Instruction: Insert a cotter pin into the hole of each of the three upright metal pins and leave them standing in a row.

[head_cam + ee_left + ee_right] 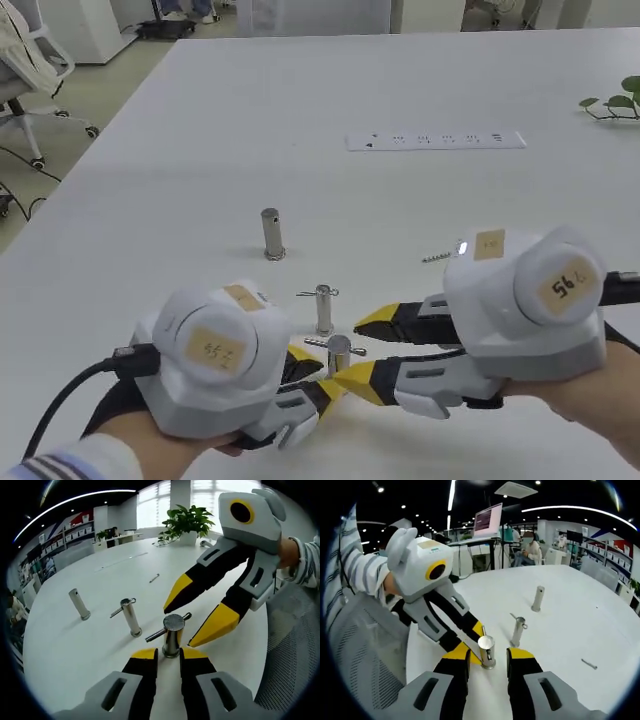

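At the near edge of the white table point(200, 150), three metal pins stand upright with their long axes vertical, in a row that runs away from the person toward the far left. The nearest pin point(339, 355) carries a cotter pin point(154, 636) lying level through its shaft just under the head, its looped end toward the right gripper point(489, 652). The middle pin point(323, 310) also has a cotter pin point(318, 293) crosswise near its top. The far pin point(271, 233) stands bare. The left gripper point(169, 654) has its jaws only narrowly apart, one yellow tip on each side of the nearest pin's foot; whether they press on it I cannot tell. The right gripper's jaws are spread wide and hold nothing, their tips above and below the looped end of the nearest cotter pin. A loose cotter pin point(437, 258) lies flat on the table beyond the right gripper. Farther back lies a power strip point(436, 141).
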The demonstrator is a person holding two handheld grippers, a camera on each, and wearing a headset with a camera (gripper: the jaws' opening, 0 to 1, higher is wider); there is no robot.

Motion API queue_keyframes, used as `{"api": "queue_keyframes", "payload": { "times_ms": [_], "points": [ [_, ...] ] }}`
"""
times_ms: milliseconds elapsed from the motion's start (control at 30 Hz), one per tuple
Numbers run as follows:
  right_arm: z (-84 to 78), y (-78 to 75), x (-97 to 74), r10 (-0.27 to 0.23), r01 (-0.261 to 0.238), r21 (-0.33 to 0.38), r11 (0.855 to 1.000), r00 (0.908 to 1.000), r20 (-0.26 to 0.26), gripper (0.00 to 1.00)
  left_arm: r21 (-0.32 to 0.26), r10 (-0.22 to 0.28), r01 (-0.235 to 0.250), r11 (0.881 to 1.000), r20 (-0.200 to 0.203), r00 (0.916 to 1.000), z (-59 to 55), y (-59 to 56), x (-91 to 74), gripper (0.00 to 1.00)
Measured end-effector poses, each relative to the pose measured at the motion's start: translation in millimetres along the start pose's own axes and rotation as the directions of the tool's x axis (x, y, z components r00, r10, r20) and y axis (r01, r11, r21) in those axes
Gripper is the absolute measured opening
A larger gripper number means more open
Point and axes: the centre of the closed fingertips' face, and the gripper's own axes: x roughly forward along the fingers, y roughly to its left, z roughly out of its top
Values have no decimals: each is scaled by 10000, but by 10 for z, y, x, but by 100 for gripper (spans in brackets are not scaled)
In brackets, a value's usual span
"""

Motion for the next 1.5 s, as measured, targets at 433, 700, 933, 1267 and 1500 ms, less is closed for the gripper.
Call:
{"api": "queue_keyframes", "payload": {
  "times_ms": [433, 700, 933, 1267, 1500],
  "points": [
    [17, 6, 116, 349, -349, -79, 9994, 9994, -33, 29, 282, 183, -169, 9995, -523, 9985, -163, 162, -245, 32],
    [-49, 4, 190, 387, -389, -66, 9992, 9991, -164, 25, -348, 554, -594, 9976, -1049, 9929, -334, 246, -389, 45],
    [-90, 9, 211, 417, -417, -26, 9991, 9990, -190, 21, -519, 531, -580, 9970, -919, 9944, -388, 239, -476, 52],
    [-98, 8, 227, 464, -467, -142, 9988, 9987, -208, 17, -372, 589, -591, 9976, -53, 9982, -271, 231, -492, 81],
    [-102, 19, 230, 562, -569, -252, 9981, 9980, -290, 16, -555, 679, -680, 9961, -32, 9977, -301, 252, -502, 86]
  ]
}}
